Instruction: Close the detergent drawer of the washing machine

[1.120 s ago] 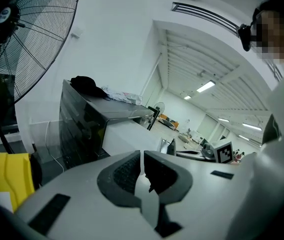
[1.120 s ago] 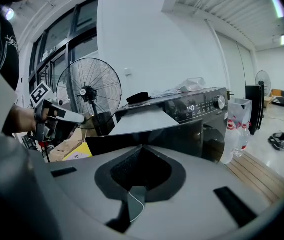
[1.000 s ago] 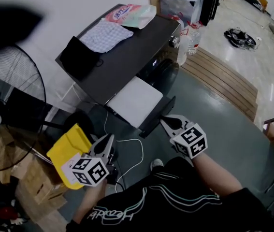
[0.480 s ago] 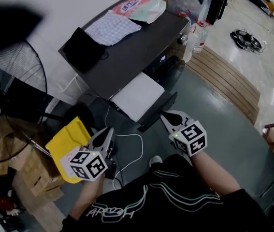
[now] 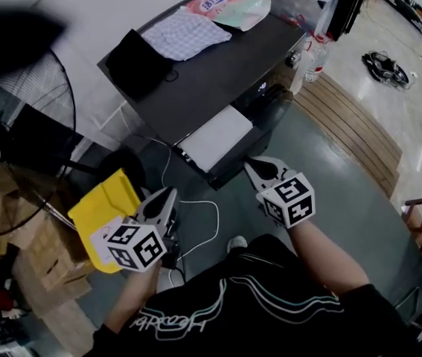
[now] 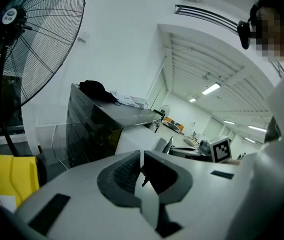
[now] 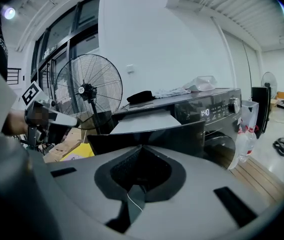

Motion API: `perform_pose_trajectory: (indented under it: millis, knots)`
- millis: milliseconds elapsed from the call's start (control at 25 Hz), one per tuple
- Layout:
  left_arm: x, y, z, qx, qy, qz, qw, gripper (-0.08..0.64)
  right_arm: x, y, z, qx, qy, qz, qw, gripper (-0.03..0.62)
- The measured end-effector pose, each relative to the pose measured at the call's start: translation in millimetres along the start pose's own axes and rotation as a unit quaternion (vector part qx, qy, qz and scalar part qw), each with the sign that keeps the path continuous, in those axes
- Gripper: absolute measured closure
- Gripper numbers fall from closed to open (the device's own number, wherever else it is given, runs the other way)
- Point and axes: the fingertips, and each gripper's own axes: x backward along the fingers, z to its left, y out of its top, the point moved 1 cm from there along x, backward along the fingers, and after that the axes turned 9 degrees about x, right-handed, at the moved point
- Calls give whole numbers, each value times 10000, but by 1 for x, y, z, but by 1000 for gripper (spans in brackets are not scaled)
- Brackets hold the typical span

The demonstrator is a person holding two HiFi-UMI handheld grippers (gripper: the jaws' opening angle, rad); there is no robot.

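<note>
right gripper [image 5: 250, 163], jaws together and empty, tips at the drawer [image 5: 214, 136] front dead ahead: stiff, light slider, likely just needs a mid-panel push; left gripper [image 5: 171, 193] also closed, idle.

To your left stands a big black fan [image 5: 17, 125], with a yellow bag [image 5: 103, 214] and cardboard boxes [image 5: 39, 274] low beside it. Ahead of you, a checked cloth [image 5: 186, 34] lies between a black cloth [image 5: 138, 64] and a pink-and-green packet [image 5: 229, 7]. A white cable [image 5: 199, 222] loops across the grey floor [image 5: 330, 192].
</note>
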Motion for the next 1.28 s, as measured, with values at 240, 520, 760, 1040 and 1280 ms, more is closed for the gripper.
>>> perform_pose_trajectory:
  millis: [240,520,760,1040,1280]
  knots:
    - [-1,3,8,0,68,-40,10000,518,-19,13,-3,56,28,-71,10000,566]
    - [-2,7,17,79,146,-18,9999,518,-39,23,-5,38,113,-48,9999,566]
    - [-3,12,24,103,185,-47,9998,518,-53,29,-5,66,163,-68,9998,566]
    - [0,17,33,143,252,-89,9995,518,-64,35,-5,125,220,-106,9996,566]
    - [-3,19,38,184,267,-70,9994,518,-64,36,-4,170,186,-100,9996,566]
